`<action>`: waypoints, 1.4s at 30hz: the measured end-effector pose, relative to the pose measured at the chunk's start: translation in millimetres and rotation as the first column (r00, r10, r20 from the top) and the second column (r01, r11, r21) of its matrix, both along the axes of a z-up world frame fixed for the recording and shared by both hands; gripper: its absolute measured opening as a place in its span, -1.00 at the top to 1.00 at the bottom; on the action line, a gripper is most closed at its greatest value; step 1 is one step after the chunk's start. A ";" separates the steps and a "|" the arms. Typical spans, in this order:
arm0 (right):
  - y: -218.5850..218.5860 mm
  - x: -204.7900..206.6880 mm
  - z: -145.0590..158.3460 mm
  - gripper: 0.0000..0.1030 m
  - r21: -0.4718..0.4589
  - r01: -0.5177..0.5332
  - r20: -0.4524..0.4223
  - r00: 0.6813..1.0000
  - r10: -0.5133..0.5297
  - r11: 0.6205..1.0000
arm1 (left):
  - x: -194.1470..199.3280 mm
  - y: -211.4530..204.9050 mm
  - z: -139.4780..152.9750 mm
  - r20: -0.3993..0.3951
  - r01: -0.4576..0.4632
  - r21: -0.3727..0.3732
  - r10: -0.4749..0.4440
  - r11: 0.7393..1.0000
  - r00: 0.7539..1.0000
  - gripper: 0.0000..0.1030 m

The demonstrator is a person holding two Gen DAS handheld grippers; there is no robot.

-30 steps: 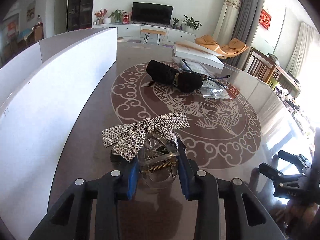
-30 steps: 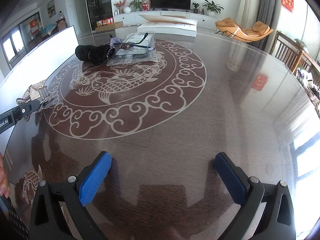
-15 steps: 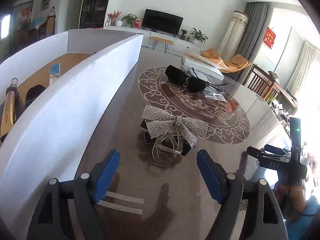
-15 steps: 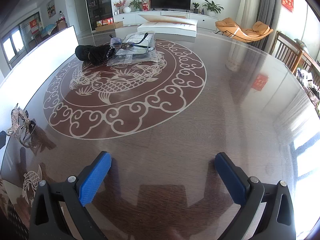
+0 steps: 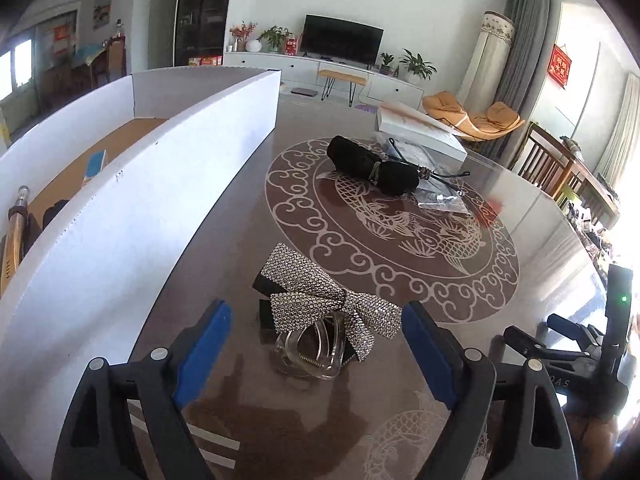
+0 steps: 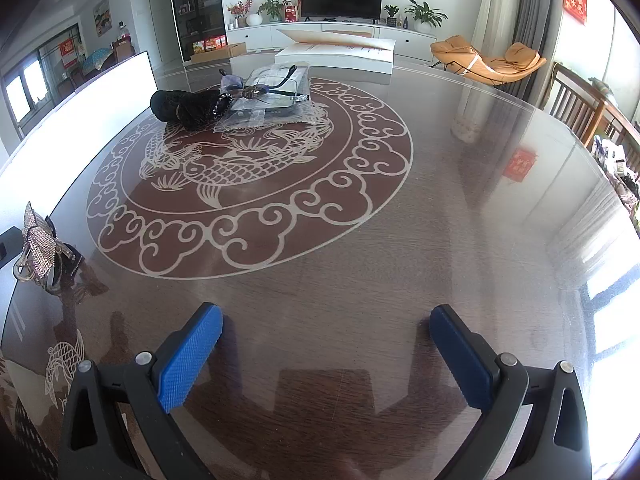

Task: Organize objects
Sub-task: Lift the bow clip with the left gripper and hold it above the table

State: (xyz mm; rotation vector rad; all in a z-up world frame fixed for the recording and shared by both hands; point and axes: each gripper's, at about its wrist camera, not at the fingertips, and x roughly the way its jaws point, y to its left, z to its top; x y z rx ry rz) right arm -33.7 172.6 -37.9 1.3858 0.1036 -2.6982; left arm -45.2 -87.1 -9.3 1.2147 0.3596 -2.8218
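A rhinestone bow hair clip [image 5: 320, 312] with a clear claw lies on the dark glass table, just ahead of and between my left gripper's [image 5: 316, 344] open blue pads. The left gripper holds nothing. The same clip shows at the far left of the right wrist view [image 6: 40, 248]. My right gripper [image 6: 326, 344] is open and empty, low over bare table near the front edge. A black rolled bundle [image 5: 372, 166] lies further out on the table's round pattern, also in the right wrist view [image 6: 186, 108].
A white open box [image 5: 132, 184] stands along the left with items inside, among them a tube [image 5: 14, 236]. Clear plastic bags with cords [image 6: 272, 92] and a flat white box [image 6: 336, 54] sit at the far side. Wooden chairs [image 5: 560, 168] stand at the right.
My left gripper let go of the bow clip, opened wide and drew back; it has since come closer to the clip. The clip rests on the table. The right gripper has not moved.
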 end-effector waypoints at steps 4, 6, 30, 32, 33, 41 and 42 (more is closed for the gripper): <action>0.1 -0.2 0.0 -1.00 0.000 0.000 0.000 1.000 0.000 1.000 | -3.9 -9.0 -22.2 0.052 -0.027 0.044 0.025 0.999 0.998 -0.69; 0.1 -0.2 0.0 -1.00 0.000 0.000 0.000 1.000 0.000 1.000 | -7.4 -4.9 -28.7 0.073 -0.018 0.051 0.014 0.999 0.997 -0.69; 0.1 -0.3 0.1 -1.00 0.000 0.000 0.000 1.000 0.000 1.000 | -28.7 29.2 -38.1 0.181 0.103 -0.169 -0.072 0.980 0.981 -1.00; 0.1 -0.2 0.1 -1.00 0.000 0.000 0.000 1.000 0.000 1.000 | -27.3 25.9 -38.0 0.185 0.100 -0.169 -0.068 0.981 0.980 -1.00; 0.1 -0.3 0.1 -1.00 0.000 0.000 0.000 1.000 0.000 1.000 | -26.4 23.8 -38.2 0.187 0.092 -0.169 -0.060 0.981 0.981 -1.00; 0.0 -0.3 0.0 -1.00 0.000 0.000 0.000 1.000 0.000 1.000 | -14.8 2.7 -33.3 0.143 0.045 -0.070 -0.035 0.997 0.989 -1.00; 0.1 -0.5 0.1 -1.00 0.000 0.000 0.000 1.000 0.000 1.000 | -14.1 0.3 -32.7 0.141 0.040 -0.057 -0.032 0.998 0.990 -1.00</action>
